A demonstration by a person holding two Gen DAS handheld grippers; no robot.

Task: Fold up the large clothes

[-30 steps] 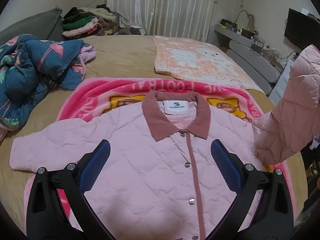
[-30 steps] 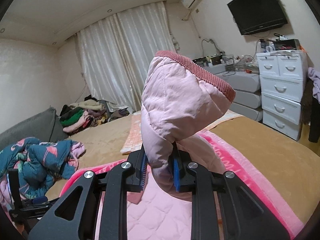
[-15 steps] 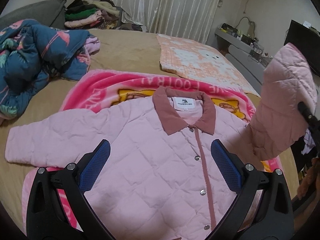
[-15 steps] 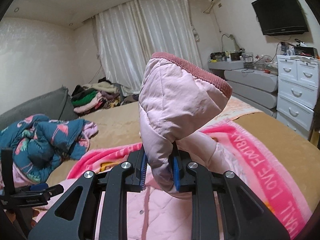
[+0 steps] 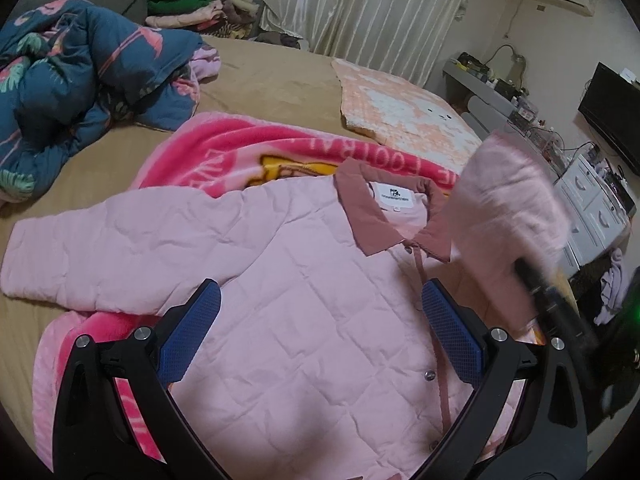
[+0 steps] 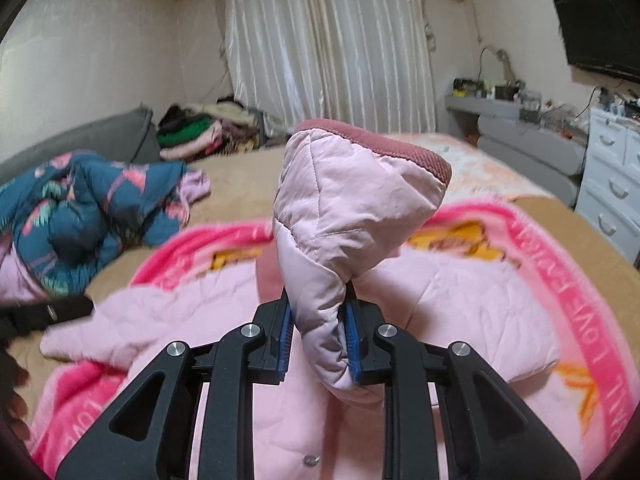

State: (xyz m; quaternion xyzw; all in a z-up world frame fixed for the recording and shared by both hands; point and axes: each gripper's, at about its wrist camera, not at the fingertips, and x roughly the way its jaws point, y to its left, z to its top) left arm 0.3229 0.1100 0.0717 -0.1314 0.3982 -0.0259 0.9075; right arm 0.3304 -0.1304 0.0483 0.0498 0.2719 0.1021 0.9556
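While my left gripper (image 5: 320, 336) hangs spread wide over the chest of the jacket (image 5: 288, 320) with nothing between its blue pads (image 5: 188, 336), my right gripper (image 6: 318, 340) is pinched tight on the end of the jacket's sleeve (image 6: 344, 216), which stands up out of the closed jaws with its dusty-rose cuff (image 6: 396, 152) at the top. From the left wrist camera I see that raised sleeve as a blurred pink shape (image 5: 512, 204) at the right, over the right point of the collar (image 5: 380, 216). The jacket itself lies flat, front up and snapped shut, on a pink blanket (image 5: 224, 152) spread over the tan bed (image 5: 272, 80); its long axis runs away from me, hem nearest, collar and white neck label (image 5: 394, 196) pointing toward the curtain (image 5: 360, 4). The other sleeve (image 5: 100, 252) stretches straight out to the left, crosswise to the body, its end on the tan cover just past the blanket's edge. Beyond the collar, a peach-and-white blanket (image 5: 404, 112) lies flat farther up the bed, and a crumpled blue flowered quilt (image 5: 80, 76) is heaped at the left. A stack of folded clothes (image 5: 200, 8) sits at the far edge before the curtain, and white drawers (image 6: 612, 184) stand along the right wall.
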